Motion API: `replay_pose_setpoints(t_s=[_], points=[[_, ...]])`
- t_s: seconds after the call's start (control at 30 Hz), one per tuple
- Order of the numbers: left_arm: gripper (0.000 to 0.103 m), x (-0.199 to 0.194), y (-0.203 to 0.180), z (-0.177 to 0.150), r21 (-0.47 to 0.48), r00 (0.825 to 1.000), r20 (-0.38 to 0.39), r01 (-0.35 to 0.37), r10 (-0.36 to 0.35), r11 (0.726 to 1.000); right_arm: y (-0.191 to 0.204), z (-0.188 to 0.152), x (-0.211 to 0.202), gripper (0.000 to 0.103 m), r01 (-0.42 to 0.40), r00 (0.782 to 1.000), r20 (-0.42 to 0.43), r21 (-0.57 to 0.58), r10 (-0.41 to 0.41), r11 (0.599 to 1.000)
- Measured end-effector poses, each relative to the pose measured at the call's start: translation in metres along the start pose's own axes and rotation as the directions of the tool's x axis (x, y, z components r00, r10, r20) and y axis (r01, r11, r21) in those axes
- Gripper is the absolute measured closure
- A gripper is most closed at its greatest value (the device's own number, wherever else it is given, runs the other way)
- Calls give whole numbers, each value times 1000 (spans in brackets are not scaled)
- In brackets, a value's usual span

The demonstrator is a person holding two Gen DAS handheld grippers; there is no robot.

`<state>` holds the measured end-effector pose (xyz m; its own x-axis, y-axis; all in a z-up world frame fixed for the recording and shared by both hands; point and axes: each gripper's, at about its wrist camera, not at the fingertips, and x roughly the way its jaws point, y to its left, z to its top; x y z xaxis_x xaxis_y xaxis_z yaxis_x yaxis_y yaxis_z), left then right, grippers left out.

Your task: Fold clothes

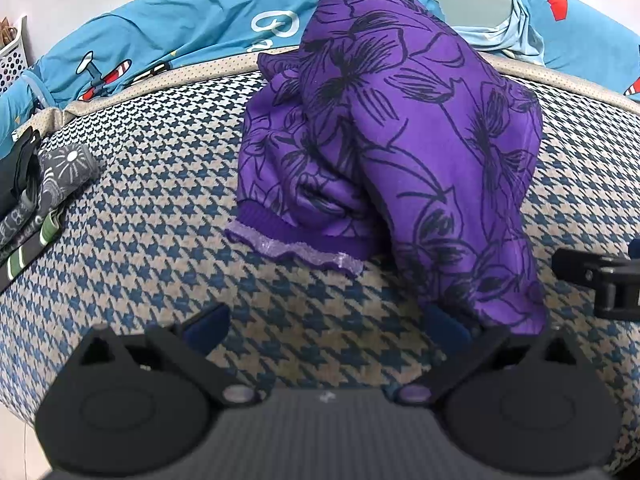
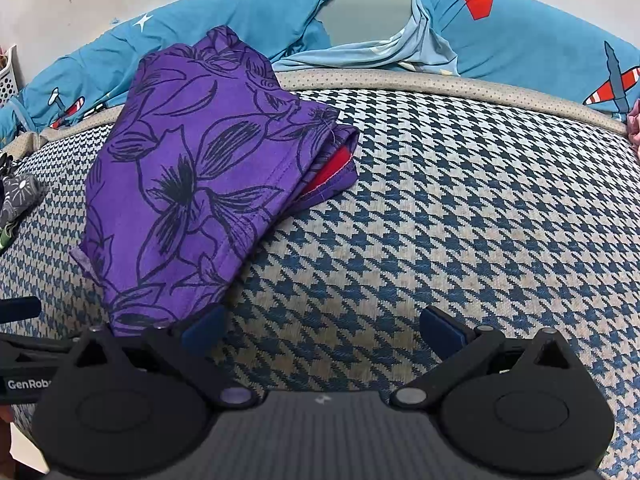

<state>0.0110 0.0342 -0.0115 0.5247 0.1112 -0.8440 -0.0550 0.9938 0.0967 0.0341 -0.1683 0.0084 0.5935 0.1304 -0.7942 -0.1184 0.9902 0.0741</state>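
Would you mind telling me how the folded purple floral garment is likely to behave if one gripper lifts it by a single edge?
The purple floral garment looks soft and thin, so it would probably droop rather than hold shape. Its stacked layers, with a red lining showing at the side, seem loose and may slide apart. On the houndstooth cover, a push would likely bunch it rather than slide it whole.

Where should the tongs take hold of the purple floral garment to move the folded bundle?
Probably the purple floral garment by its stacked open edges on the right, coming in low from the right with the right tongs. There the layers lie flat and together, red lining showing; the ruffled cuff hangs loose.
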Motion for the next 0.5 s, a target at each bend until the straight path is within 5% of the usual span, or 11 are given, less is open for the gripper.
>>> replay_pose_setpoints(t_s=[0.5], points=[[0,6,3,0,-14,1000,-18,-22,22,1000,0,1,3,0,-10,1000,-4,9,10,1000]])
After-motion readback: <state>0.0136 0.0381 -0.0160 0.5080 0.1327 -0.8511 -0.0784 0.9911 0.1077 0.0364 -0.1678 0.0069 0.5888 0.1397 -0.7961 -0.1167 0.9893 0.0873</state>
